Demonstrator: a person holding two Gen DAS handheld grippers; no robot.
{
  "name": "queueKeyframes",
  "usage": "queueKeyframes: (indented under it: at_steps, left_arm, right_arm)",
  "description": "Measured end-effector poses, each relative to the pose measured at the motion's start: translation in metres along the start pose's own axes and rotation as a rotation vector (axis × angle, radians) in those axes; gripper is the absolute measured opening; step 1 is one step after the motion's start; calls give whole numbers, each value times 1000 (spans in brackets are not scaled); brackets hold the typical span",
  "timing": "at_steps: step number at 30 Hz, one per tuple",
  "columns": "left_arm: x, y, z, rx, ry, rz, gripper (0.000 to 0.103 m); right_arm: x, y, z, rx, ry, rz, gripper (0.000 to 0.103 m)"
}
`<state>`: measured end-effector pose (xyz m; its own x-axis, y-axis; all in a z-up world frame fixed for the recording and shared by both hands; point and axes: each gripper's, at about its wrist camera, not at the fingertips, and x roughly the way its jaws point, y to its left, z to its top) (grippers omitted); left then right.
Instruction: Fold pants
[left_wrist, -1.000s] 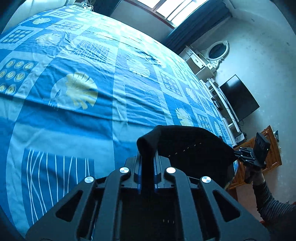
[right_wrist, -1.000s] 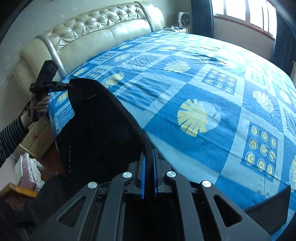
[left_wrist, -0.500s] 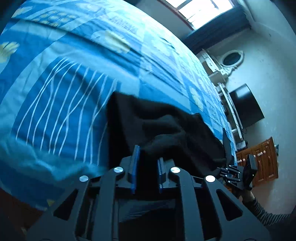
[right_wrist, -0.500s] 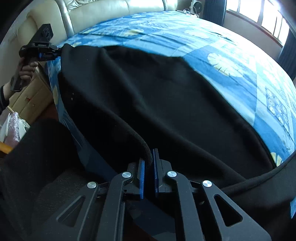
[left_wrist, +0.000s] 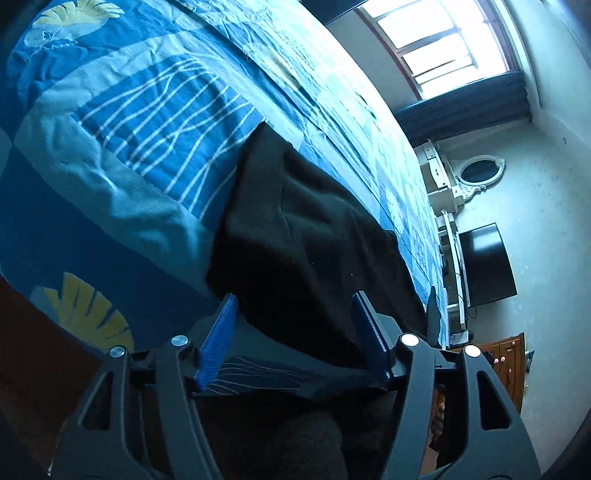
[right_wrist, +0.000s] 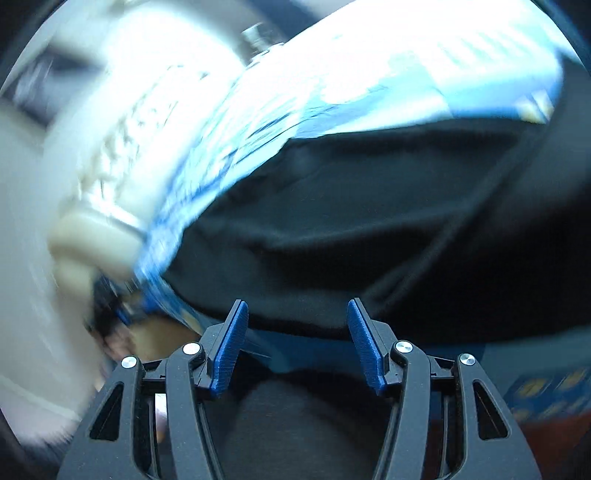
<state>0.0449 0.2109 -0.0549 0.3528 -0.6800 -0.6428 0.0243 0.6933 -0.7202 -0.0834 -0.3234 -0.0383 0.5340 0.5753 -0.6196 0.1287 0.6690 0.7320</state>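
At 6 o'clock in the left wrist view, the left claw (left_wrist: 293, 332) stands spread apart, its blue pads (left_wrist: 218, 339) gripping nothing. Just beyond it the black pants (left_wrist: 295, 221) lie draped over the near edge of the bed (left_wrist: 122, 122), running toward 12 o'clock. Farther off at 3 o'clock stand a television (left_wrist: 484, 264) and an oval mirror (left_wrist: 480, 171). The right wrist view is blurred; the right claw (right_wrist: 297, 343) is likewise apart and empty, the pants (right_wrist: 351, 221) just ahead of it, the cream headboard (right_wrist: 110, 147) at 10 o'clock.
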Motion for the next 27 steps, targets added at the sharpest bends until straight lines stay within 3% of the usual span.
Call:
queueKeyframes:
  at_steps: [11,13,15,17,23,24,25,27]
  left_arm:
    - [30,-1,5,-101,-26,29,62]
    - [34,-3,4,-93,-21,45,50]
    - [42,-6,2,-74,4,73,24]
    - [48,-10,-3,-51,22,95,12]
    - [53,-21,-9,-24,15,148,7]
    - [52,-23,-9,-20,9,151,7]
    - [51,-27,-10,-17,4,156,7]
    - [48,-34,-11,-2,-8,163,7]
  right_arm:
    - [-7,-22,-14,274,-70,101,56]
    - [-14,-23,-16,293,-93,86,56]
    - [-23,-25,-17,307,-124,57,56]
    - [-28,-27,-18,316,-140,18,56]
    - [-15,-37,-14,334,-93,-38,56]
    - [-11,-37,-11,321,-93,-53,50]
    - [-6,-36,-6,298,-91,-62,31]
    - [-4,-33,3,236,-88,-87,10]
